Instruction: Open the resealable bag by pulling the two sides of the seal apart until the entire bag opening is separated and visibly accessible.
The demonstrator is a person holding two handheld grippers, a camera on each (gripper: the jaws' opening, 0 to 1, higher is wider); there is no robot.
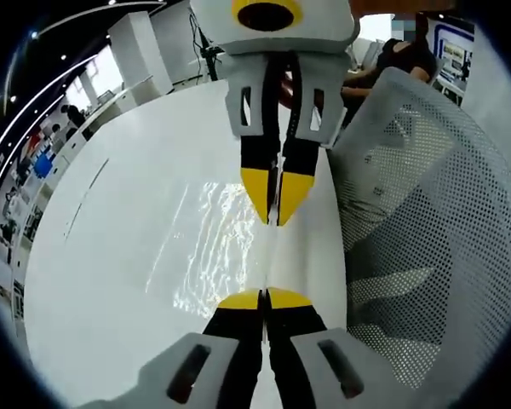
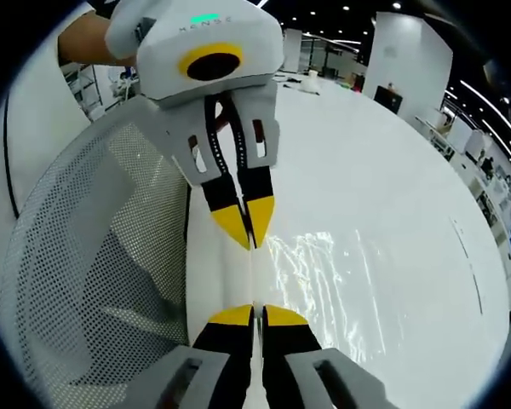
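I see both grippers, left (image 1: 264, 300) and right (image 2: 255, 315), clenched on the clear bag's (image 1: 213, 247) seal, apparently, at the desk's (image 1: 111, 281) edge.

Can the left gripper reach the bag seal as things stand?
Probably yes: the left gripper is shut at the clear bag's edge, facing the right gripper, nothing between.

A big open-plan office or lab hall: a dark ceiling with rows of small lights (image 2: 398, 7), white pillars (image 2: 406, 60), a long white table (image 2: 392, 179), a white mesh office chair (image 1: 426, 213) pulled up to it, a person seated at a desk (image 1: 406, 58) behind, and cluttered workstations (image 1: 34, 162) along the far side.
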